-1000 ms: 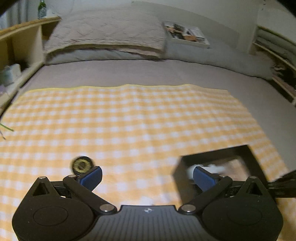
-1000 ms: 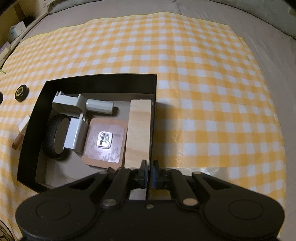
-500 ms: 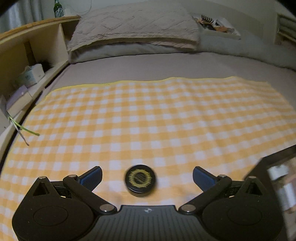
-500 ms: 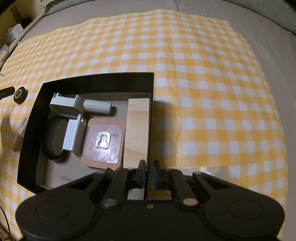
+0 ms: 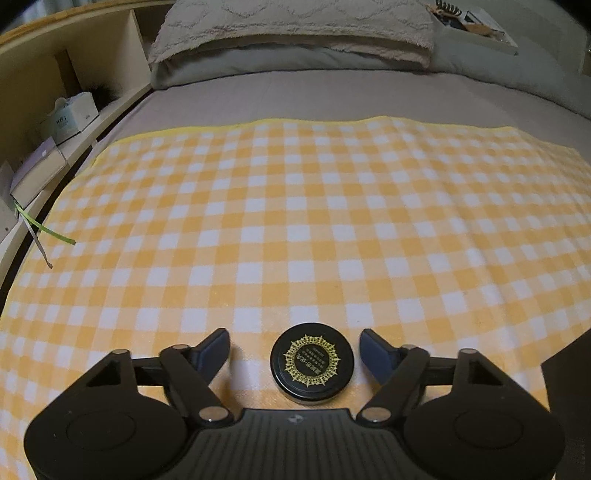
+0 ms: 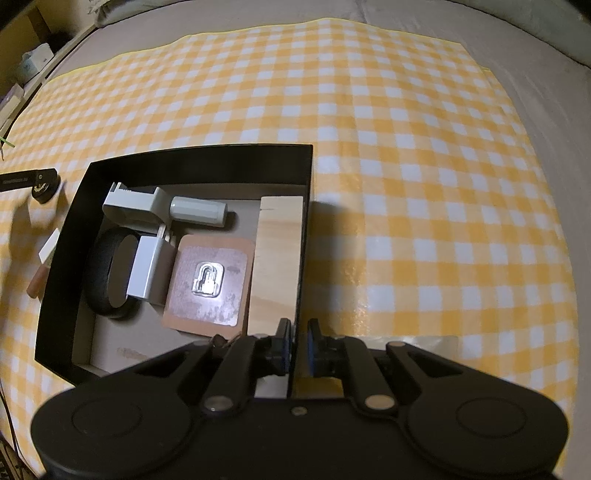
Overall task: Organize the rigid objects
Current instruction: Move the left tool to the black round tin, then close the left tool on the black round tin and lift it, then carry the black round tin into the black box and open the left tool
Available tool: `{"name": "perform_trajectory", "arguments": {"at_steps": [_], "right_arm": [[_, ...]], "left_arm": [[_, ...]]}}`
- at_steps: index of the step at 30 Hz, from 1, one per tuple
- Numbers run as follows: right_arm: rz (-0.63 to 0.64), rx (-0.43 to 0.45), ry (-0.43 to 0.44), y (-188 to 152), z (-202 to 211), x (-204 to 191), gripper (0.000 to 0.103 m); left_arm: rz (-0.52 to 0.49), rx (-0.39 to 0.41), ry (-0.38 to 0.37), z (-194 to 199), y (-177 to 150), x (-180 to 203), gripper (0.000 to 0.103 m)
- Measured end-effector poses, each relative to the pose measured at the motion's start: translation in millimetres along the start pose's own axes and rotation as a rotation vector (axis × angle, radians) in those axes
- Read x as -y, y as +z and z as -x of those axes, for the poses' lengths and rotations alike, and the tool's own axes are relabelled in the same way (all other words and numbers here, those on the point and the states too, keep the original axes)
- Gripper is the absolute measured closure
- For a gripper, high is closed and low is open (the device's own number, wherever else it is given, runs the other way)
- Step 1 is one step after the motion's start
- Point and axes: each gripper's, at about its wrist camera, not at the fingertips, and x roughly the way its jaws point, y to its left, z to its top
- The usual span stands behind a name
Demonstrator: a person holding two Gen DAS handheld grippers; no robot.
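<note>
A round black tin with a gold pattern [image 5: 312, 362] lies on the yellow checked cloth [image 5: 295, 221], between the fingers of my open left gripper [image 5: 295, 343]. It also shows in the right wrist view [image 6: 45, 184], left of the black box [image 6: 192, 157]. My right gripper [image 6: 296, 345] is shut on the box's right wall. Inside the box lie a white tool [image 6: 147, 206], a black ring [image 6: 107, 273], a white adapter [image 6: 147, 271], a brown card with a metal clip [image 6: 210, 280] and a wooden block [image 6: 279, 254].
A small wooden stick with a white end [image 6: 42, 269] lies just left of the box. Shelves with boxes [image 5: 66, 118] stand along the left of the bed. Pillows [image 5: 295, 33] lie at the far end. The box's corner [image 5: 569, 398] shows at the right.
My left gripper has swung left, away from the box, and closed in so that the black tin now sits between its open fingers. My right gripper has kept its hold on the box wall.
</note>
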Motion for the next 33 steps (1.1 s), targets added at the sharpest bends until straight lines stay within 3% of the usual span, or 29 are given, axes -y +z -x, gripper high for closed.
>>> {"name": "perform_trajectory", "arguments": {"at_steps": [2, 5, 13, 21, 33], "right_arm": [[0.0, 0.0, 0.0, 0, 0, 1, 0.094], [0.0, 0.0, -0.001, 0, 0, 1, 0.094], [0.022, -0.005, -0.022, -1, -1, -9, 0.094], [0.028, -0.008, -0.028, 0, -1, -8, 0.094], [0.034, -0.003, -0.029, -2, 3, -14, 0.094]], "left_arm": [[0.002, -0.013, -0.002, -4, -1, 0, 0.034], [-0.008, -0.027, -0.02, -7, -2, -1, 0.052], [-0.016, -0.017, -0.054, -2, 1, 12, 0.052], [-0.011, 0.046, -0.22, 41, 6, 37, 0.053], [-0.084, 0.121, -0.462, 103, 3, 99, 0.053]]}}
